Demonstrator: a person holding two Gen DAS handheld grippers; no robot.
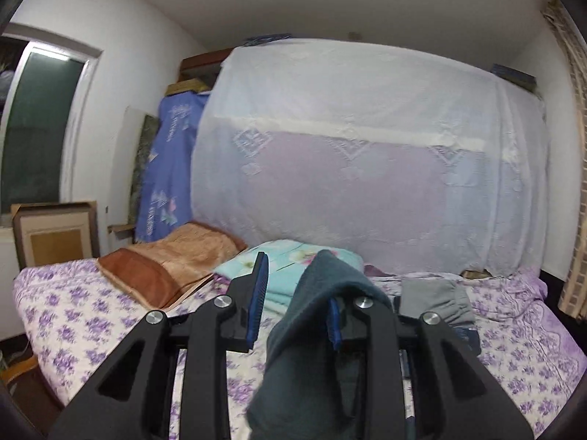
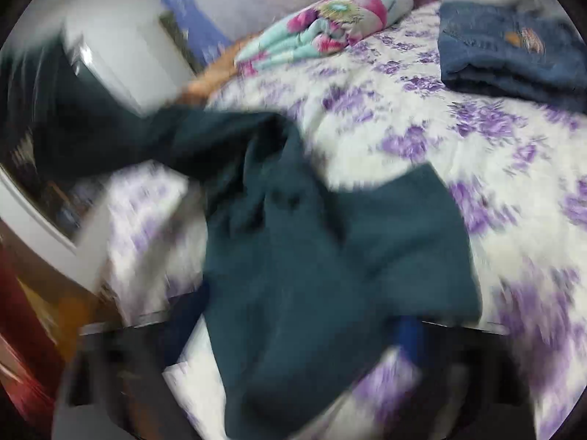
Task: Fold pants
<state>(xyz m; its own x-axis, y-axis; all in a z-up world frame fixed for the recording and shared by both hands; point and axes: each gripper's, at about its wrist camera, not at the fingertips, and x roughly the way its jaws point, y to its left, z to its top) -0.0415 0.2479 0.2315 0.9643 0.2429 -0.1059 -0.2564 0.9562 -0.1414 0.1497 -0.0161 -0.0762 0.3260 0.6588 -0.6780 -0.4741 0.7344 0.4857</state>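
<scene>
The bed (image 1: 66, 333), under a purple-flowered sheet, fills the lower half of both views. Behind it a white lace cover (image 1: 367, 154) hangs over tall furniture. A brown pillow (image 1: 172, 260) lies at about 10 o'clock from the left gripper, and a folded floral quilt (image 2: 323, 25) lies at 12 o'clock in the right wrist view. Folded jeans (image 2: 513, 62) sit at 1 o'clock there, and a grey folded garment (image 1: 433, 300) rests just right of the left gripper.

The dark teal pants (image 2: 293, 256) are the task's thing. Most of the cloth lies crumpled on the bed straight ahead of the right gripper (image 2: 293, 352), with one stretch running up toward 10 o'clock in that view. That stretch suggests the long axis goes from the heap up to the raised left gripper (image 1: 297, 308).

A fold of pants is draped over the left gripper's right-hand finger (image 1: 335, 324). The jaws stand partly apart, and the gap between the pads looks clear, so the cloth seems hooked rather than pinched.

The right gripper is heavily blurred. Its jaws sit at the near edge of the heap, and I cannot tell whether they grip it. It looks to be the nearer one to the bulk of the pants, so spreading probably falls to it
</scene>
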